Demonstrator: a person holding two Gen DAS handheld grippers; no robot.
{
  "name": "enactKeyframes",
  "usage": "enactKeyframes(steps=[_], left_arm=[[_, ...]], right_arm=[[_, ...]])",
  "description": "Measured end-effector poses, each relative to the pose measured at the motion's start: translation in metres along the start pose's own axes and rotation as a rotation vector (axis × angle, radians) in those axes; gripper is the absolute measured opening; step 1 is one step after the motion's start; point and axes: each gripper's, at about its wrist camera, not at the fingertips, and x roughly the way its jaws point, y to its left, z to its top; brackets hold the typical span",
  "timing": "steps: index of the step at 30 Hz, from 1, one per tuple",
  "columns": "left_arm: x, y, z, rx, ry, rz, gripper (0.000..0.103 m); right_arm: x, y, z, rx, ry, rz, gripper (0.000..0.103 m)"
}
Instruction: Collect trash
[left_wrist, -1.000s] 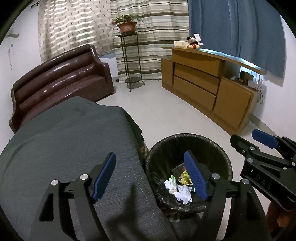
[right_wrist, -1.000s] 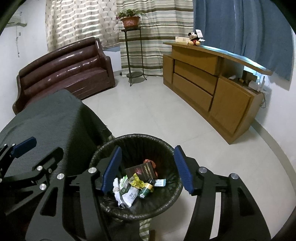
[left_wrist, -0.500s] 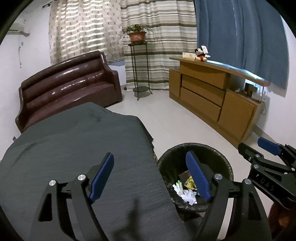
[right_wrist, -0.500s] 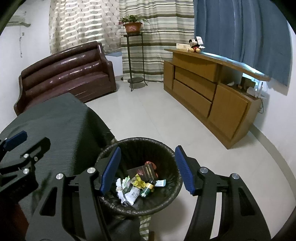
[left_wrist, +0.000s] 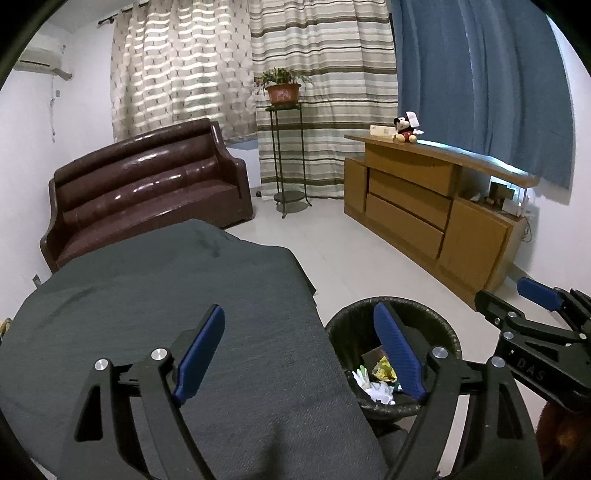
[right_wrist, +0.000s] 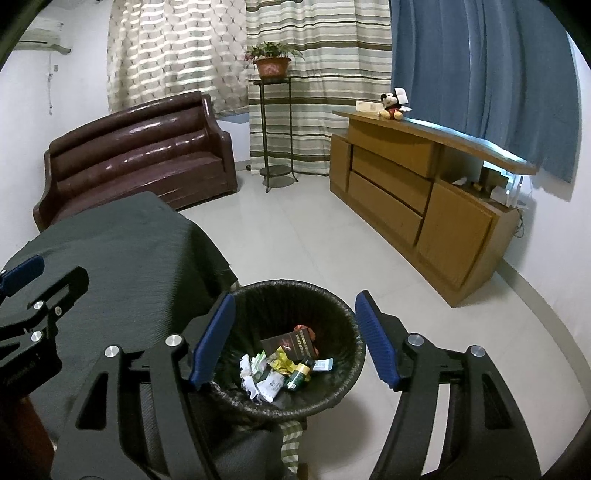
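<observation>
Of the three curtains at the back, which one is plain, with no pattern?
The blue curtain, rightmost, behind the wooden sideboard. The middle curtain has horizontal stripes; the left curtain has a circle pattern.

both claws (left_wrist: 299, 350) (right_wrist: 295, 341) opened wider, raised, empty

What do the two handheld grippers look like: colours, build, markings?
Both match: the left gripper and right gripper have black angular frames with triangular cut-outs, silver round bolt heads at the pivots, and jaws faced with ribbed blue pads. White lettering reading "DAS" shows on the right gripper's body in the left wrist view. No cables or sleeves show.
</observation>
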Motion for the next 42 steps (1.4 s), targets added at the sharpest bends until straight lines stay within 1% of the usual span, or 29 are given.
enactKeyframes(steps=[13,23,42], left_arm=[[-0.003,-0.001,-0.003,-0.002,-0.003,0.000,0.081],[-0.003,-0.001,-0.004,-0.002,-0.003,-0.002,0.081],[-0.005,-0.007,-0.014,-0.003,0.007,-0.006,0.081]], right_arm=[[-0.008,0.001,-0.003,-0.001,-0.010,-0.005,0.067],[-0.008,0.001,-0.004,0.000,-0.009,-0.004,0.067],[-0.007,-0.001,-0.004,0.000,-0.006,-0.004,0.067]])
